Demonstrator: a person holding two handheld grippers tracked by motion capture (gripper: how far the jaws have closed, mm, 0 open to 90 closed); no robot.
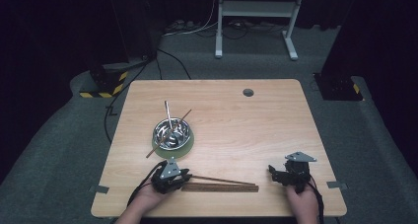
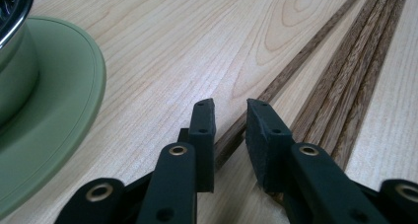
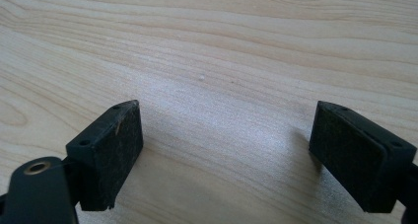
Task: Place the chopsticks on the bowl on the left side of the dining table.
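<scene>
Near the front edge of the table (image 1: 276, 110), the left gripper (image 2: 230, 116) straddles one chopstick (image 2: 276, 88) with a narrow gap, pads not pressing it, beside the rest of the pile (image 2: 345, 81). Right gripper (image 3: 224, 135) sits wide open over bare wood, well apart.

on the surface (image 1: 256, 120) a bowl (image 1: 171, 132) sits on a plate (image 1: 186, 146) left of centre, with a spoon (image 1: 168, 114) and one chopstick (image 1: 167, 135) leaning in the bowl. nearer the person's edge a row of chopsticks (image 1: 222, 187) lies side by side, and a single chopstick (image 1: 222, 180) lies slanted just behind them. the left gripper (image 1: 170, 177) sits at the left end of that single chopstick, which runs between its fingers (image 2: 203, 130). the right gripper (image 1: 283, 174) rests well apart to the right of the row.
</scene>
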